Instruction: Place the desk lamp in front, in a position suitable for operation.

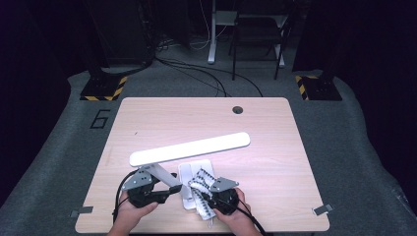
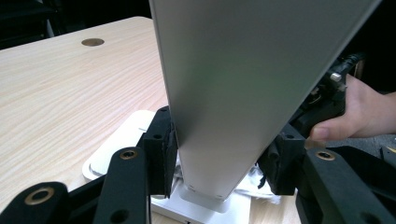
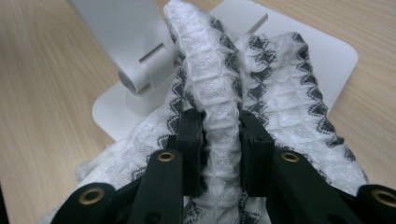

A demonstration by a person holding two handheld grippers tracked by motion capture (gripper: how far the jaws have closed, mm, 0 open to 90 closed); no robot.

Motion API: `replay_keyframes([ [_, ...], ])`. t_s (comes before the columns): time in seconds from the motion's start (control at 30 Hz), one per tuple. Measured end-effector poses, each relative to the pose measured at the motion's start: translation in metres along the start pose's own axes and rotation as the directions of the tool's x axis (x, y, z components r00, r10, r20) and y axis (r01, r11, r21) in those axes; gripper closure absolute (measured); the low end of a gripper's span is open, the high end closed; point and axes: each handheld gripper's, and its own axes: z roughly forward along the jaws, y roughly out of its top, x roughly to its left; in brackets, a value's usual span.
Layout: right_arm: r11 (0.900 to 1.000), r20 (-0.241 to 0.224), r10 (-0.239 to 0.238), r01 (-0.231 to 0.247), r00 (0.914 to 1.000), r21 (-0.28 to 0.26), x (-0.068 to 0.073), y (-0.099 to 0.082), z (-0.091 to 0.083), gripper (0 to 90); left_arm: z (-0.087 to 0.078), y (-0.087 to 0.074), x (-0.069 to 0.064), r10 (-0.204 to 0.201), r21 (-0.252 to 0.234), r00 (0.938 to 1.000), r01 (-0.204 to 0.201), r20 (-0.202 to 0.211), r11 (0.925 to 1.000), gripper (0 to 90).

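The left tongs [image 1: 169,191] clamp the desk lamp's slanted arm [image 2: 243,93], likely steadying the lamp [image 1: 189,149] near the counter's [image 1: 147,118] front edge. The right tongs [image 3: 219,135] pinch a fold of the white patterned cloth [image 3: 280,93] on the lamp's base [image 3: 336,51], apparently for wiping it.

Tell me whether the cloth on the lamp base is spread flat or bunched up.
Bunched up. The cloth rises in a ridge pinched between the right tool's jaws, with loose folds slumping over the lamp base.
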Motion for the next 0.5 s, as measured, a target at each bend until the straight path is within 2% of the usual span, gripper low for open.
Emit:
replay_keyframes([
  [0.17,0.9999,0.001,-0.009,0.009,1.0,0.007,-0.004,-0.006,-0.008,73.0,0.0,0.0,0.0,-0.001,-0.001,1.0,0.001,0.001,1.0,53.3],
  [0.5,0.9997,0.042,0.024,-0.025,0.9988,0.009,-0.019,-0.014,-0.018,73.3,0.0,0.0,0.0,-0.001,-0.001,1.0,0.001,0.001,1.0,53.3],
])
